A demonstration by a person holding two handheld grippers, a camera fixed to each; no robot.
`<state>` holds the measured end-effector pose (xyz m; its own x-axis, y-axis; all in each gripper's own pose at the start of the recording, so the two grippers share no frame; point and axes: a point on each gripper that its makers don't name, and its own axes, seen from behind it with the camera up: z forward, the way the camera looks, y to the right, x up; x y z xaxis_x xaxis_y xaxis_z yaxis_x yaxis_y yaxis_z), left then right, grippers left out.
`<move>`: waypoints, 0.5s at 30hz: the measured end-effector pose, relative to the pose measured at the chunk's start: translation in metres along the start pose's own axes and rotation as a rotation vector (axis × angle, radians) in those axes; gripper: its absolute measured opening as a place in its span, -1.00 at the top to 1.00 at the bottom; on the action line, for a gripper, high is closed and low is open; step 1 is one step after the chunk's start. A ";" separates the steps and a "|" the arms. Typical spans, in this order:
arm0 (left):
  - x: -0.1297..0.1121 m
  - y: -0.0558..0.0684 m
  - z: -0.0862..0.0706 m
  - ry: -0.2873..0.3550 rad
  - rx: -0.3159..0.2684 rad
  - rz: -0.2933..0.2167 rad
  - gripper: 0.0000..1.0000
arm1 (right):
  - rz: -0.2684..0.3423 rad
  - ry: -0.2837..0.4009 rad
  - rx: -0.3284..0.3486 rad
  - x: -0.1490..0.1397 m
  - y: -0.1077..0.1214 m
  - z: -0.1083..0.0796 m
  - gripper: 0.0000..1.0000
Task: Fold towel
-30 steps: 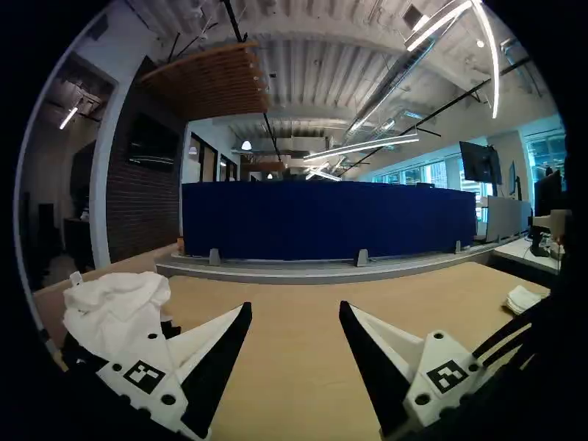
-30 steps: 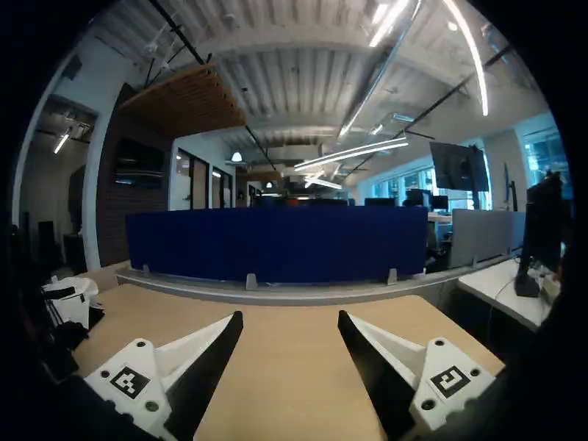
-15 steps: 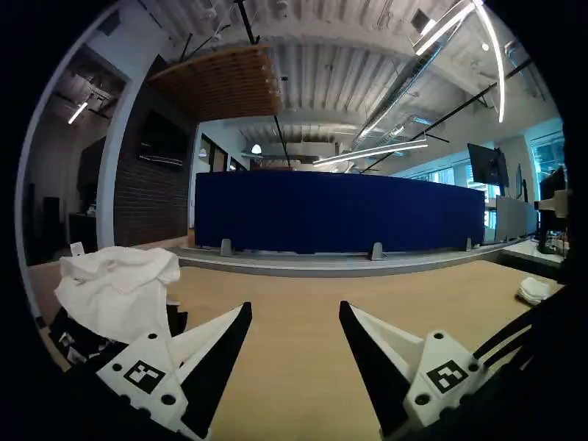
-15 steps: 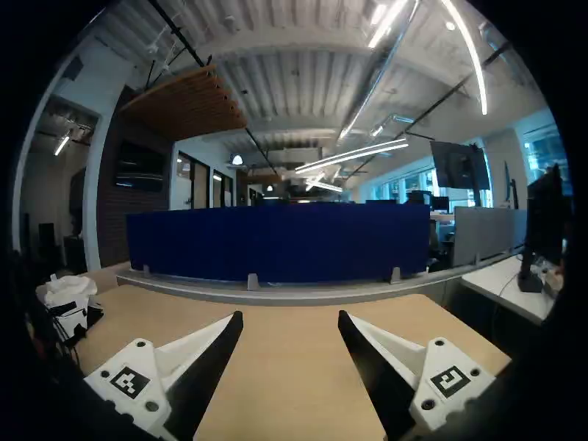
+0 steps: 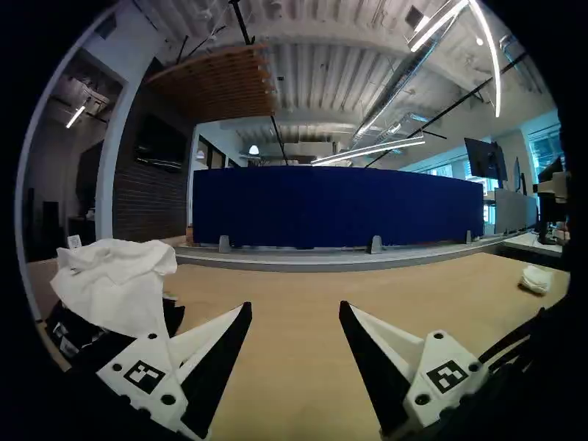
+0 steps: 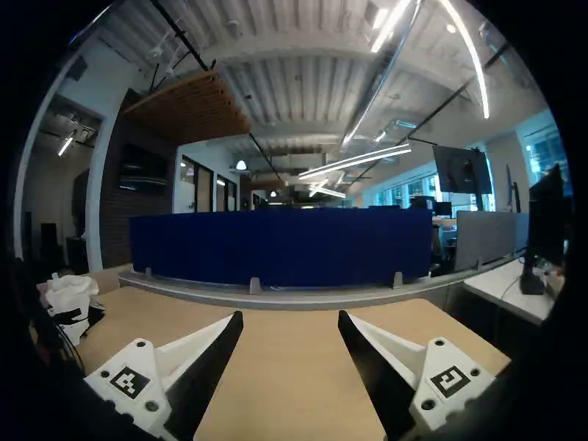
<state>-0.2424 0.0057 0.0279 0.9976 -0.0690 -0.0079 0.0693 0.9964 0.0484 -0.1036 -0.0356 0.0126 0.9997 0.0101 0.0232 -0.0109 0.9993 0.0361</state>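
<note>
A crumpled white towel (image 5: pixel 110 283) lies heaped on a black object (image 5: pixel 70 334) at the left of the wooden table (image 5: pixel 294 287). My left gripper (image 5: pixel 294 309) hovers low over the table to the right of the towel, open, with nothing between its fingers. In the right gripper view the same towel (image 6: pixel 68 290) appears small at the far left edge. My right gripper (image 6: pixel 290 314) is open and holds nothing above the bare tabletop (image 6: pixel 294 353).
A small folded white cloth (image 5: pixel 536 278) rests at the table's far right. A blue partition (image 5: pixel 331 209) on a grey rail closes off the far edge of the table. To the right stand desks with a monitor (image 6: pixel 544 228).
The left gripper view has dropped lower and swung a little, so the towel looks larger and nearer. The right gripper view barely shifted. Both grippers stayed open.
</note>
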 end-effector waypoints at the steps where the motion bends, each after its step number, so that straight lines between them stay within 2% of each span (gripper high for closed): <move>1: 0.000 0.000 0.000 0.000 0.000 0.003 -0.75 | 0.000 0.002 0.000 0.000 0.000 0.000 -1.00; 8: 0.001 -0.001 0.001 0.000 0.009 0.007 -0.75 | -0.001 0.012 -0.011 0.004 0.007 0.001 -1.00; 15: 0.002 0.003 -0.001 0.000 0.003 0.010 -0.75 | -0.011 0.018 -0.021 0.008 0.013 0.000 -1.00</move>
<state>-0.2399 0.0086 0.0274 0.9982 -0.0591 -0.0079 0.0594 0.9969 0.0519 -0.0962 -0.0224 0.0131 1.0000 -0.0001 0.0051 0.0000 0.9999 0.0148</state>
